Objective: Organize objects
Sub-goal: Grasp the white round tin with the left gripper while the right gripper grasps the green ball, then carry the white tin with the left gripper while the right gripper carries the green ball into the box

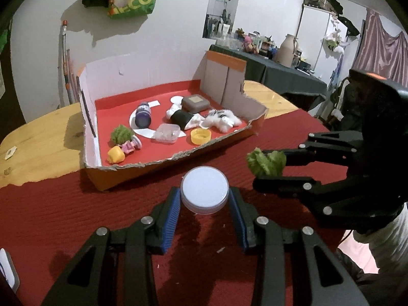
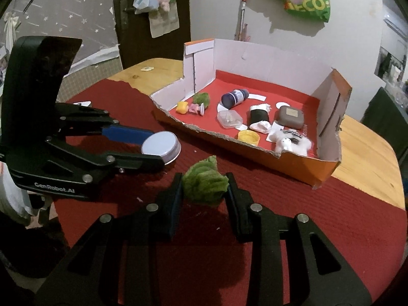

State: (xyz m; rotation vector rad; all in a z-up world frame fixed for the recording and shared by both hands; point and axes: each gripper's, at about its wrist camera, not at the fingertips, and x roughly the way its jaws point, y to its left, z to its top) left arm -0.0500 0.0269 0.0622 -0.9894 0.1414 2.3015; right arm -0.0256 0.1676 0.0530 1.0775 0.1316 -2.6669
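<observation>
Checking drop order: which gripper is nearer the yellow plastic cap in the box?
Right, narrowly. The right gripper, shut on the green fuzzy clump, sits just short of the box edge by the yellow plastic cap. The left gripper, gripping the white round lid, sits farther left.

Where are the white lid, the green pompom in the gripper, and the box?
white lid (image 1: 204, 182), left wrist view, flat top.
green pompom (image 2: 204, 184), right wrist view, fuzzy middle.
box (image 2: 293, 164), right wrist view, orange front wall.

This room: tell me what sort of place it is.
Most likely a lived-in home, not a lab. A wooden table under a red cloth, a green shopping bag hung on the wall, and a side table crowded with bottles and toys point that way.
</observation>
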